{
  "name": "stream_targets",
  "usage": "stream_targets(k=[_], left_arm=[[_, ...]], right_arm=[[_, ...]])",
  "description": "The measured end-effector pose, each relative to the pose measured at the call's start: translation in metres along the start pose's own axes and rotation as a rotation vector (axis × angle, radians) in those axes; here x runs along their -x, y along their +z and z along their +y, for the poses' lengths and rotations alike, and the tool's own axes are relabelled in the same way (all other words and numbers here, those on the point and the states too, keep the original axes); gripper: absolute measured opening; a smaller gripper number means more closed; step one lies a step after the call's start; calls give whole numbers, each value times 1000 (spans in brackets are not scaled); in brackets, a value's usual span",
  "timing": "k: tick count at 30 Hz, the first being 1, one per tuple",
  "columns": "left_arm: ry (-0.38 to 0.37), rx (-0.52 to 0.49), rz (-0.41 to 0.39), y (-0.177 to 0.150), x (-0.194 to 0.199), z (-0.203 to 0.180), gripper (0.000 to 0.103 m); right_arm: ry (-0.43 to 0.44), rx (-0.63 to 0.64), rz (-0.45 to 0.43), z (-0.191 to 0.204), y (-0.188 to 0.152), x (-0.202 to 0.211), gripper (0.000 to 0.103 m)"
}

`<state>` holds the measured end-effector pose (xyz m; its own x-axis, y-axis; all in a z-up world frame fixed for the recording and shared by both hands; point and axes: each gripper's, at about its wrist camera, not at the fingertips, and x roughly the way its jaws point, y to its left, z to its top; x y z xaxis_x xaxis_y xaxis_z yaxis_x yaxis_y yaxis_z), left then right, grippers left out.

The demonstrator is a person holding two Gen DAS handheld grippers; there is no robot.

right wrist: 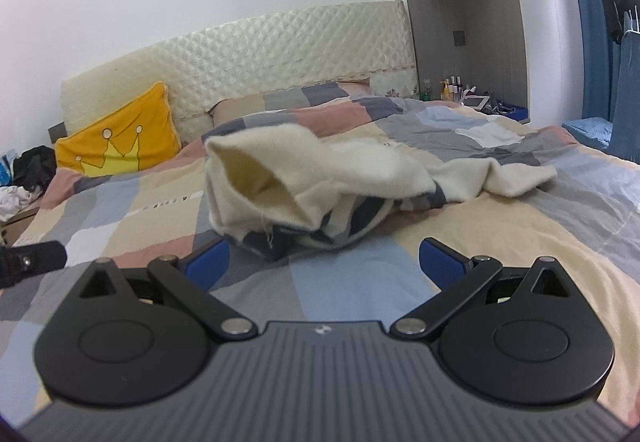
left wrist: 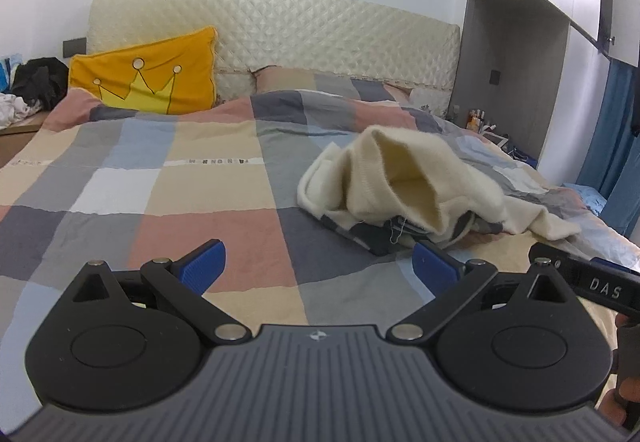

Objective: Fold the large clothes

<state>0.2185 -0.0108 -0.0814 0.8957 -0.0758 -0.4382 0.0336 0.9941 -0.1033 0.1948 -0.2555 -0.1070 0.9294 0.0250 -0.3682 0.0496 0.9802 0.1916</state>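
Observation:
A cream knitted garment [left wrist: 404,182] with dark striped parts lies crumpled on the checked bed, one opening gaping toward me. It also shows in the right wrist view [right wrist: 320,174]. My left gripper [left wrist: 318,262] is open and empty, low over the bed, with the garment just ahead to the right. My right gripper [right wrist: 324,262] is open and empty, directly in front of the garment's near edge. The right gripper's black body [left wrist: 588,282] shows at the left view's right edge, and the left gripper's tip [right wrist: 32,260] at the right view's left edge.
The checked duvet [left wrist: 180,182] covers the bed. A yellow crown pillow [left wrist: 148,78] leans on the quilted headboard [left wrist: 320,34]. Dark and white clothes [left wrist: 36,82] lie at the far left. A bedside shelf with bottles [right wrist: 456,86] and blue curtains [right wrist: 600,54] stand at the right.

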Motion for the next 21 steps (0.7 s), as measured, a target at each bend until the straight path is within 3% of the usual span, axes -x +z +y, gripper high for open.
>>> stream_targets(k=[7, 12, 17, 19, 21], left_arm=[[12, 41, 4, 18, -46, -8, 101], [14, 29, 10, 29, -81, -20, 101], [3, 47, 30, 35, -119, -26, 101], [-6, 60, 44, 37, -133, -26, 101], [-26, 73, 56, 41, -148, -26, 101]], right_arm=[[-43, -65, -55, -5, 19, -32, 99], [-43, -19, -44, 3, 21, -63, 97], [-5, 38, 7, 17, 18, -95, 82], [-11, 57, 10, 21, 17, -104, 70], [-25, 90, -5, 25, 19, -112, 67]])
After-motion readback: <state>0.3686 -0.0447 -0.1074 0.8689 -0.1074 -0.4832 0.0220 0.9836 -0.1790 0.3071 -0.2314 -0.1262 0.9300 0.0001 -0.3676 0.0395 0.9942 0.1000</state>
